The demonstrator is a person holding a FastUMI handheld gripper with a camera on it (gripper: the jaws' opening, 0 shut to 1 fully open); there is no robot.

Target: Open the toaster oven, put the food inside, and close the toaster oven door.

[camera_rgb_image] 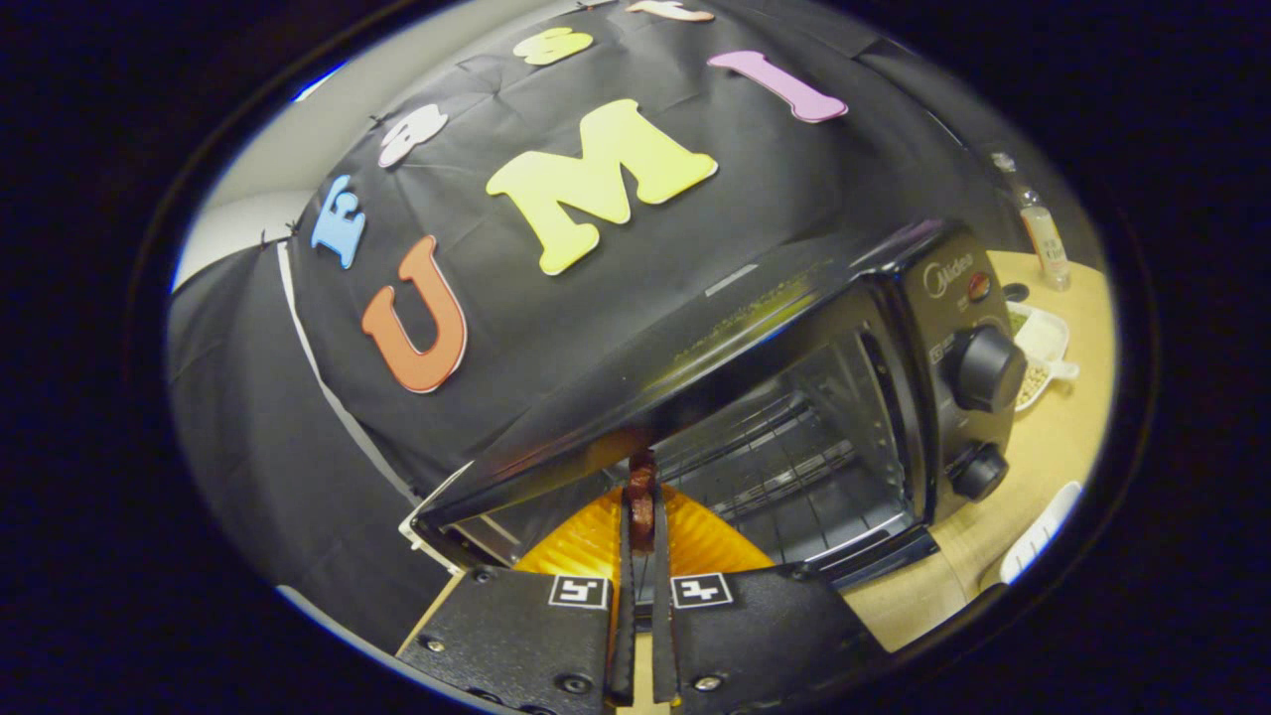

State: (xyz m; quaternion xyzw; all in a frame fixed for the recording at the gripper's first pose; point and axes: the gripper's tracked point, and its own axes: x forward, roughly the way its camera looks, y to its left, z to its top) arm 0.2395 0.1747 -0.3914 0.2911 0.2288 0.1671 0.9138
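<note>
1. We are gripping an orange plate (pixel 695 541) by its near rim: the claw (pixel 642 516) is nearly closed, both fingers pinching the rim between them.
2. We are carrying the food (pixel 641 489), a small dark reddish piece, on that plate just past the fingertips, at 12 o'clock from the claw.
3. The oven (pixel 794 397) is standing open on the desk (pixel 1043 477), its wire rack (pixel 784 467) showing at 1 o'clock; the plate's far edge looks to be already at the mouth, though we cannot tell whether it is resting on the rack.
4. In our judgement we are at the loading step, so we should be keeping the plate level and sliding it straight in along the rack, clear of the top lip (pixel 635 407).
5. We should be easing the grip only once the plate is sitting fully on the wires, then backing straight out so the rim is not dragged.
6. The knobs (pixel 988 369) at 2 o'clock need no touch.
</note>
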